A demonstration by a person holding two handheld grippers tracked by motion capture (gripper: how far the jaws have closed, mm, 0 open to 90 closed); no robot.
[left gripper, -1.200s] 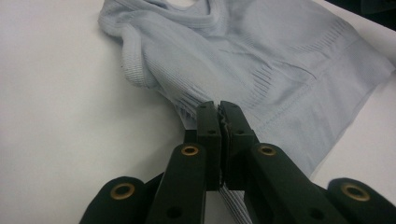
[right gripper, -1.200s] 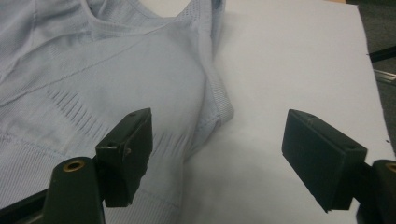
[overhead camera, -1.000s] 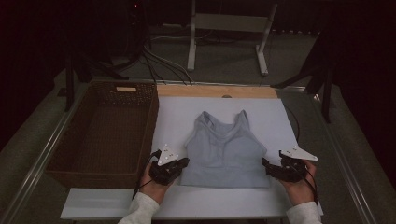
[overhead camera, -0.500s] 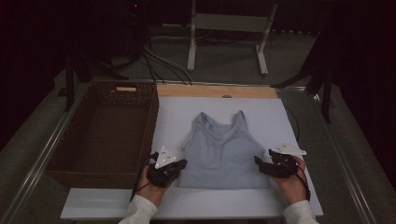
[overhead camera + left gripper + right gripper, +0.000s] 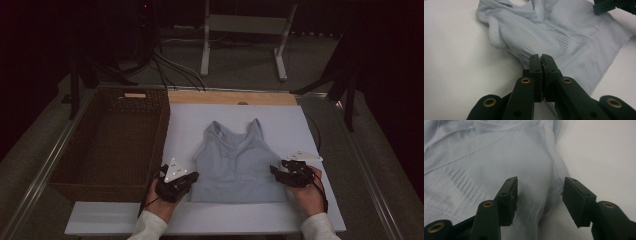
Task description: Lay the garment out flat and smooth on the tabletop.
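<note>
Fingers (image 5: 535,72) of the left gripper (image 5: 541,58) are pressed tight together, with a bit of the top's (image 5: 235,162) near left edge pinched between them. In the left gripper view a thin fold of cloth peeks out between the black pads. The right gripper (image 5: 539,195) has its jaws apart, and they have just been closing. A soft bump of the top's right edge sits between them, but the pads do not press it yet.

The top is a small, pale blue-grey tank top. It lies flat with its two straps pointing to the far side and its wide hem at the near side. The cloth is knit, with fine ribbed lines across the lower part and a ribbed band along each armhole. The left armhole edge is curled over a little.

In the high view the top rests in the middle of a white board (image 5: 280,120), with a hand at each near corner. A brown basket (image 5: 65,175) stands just left of the board.
</note>
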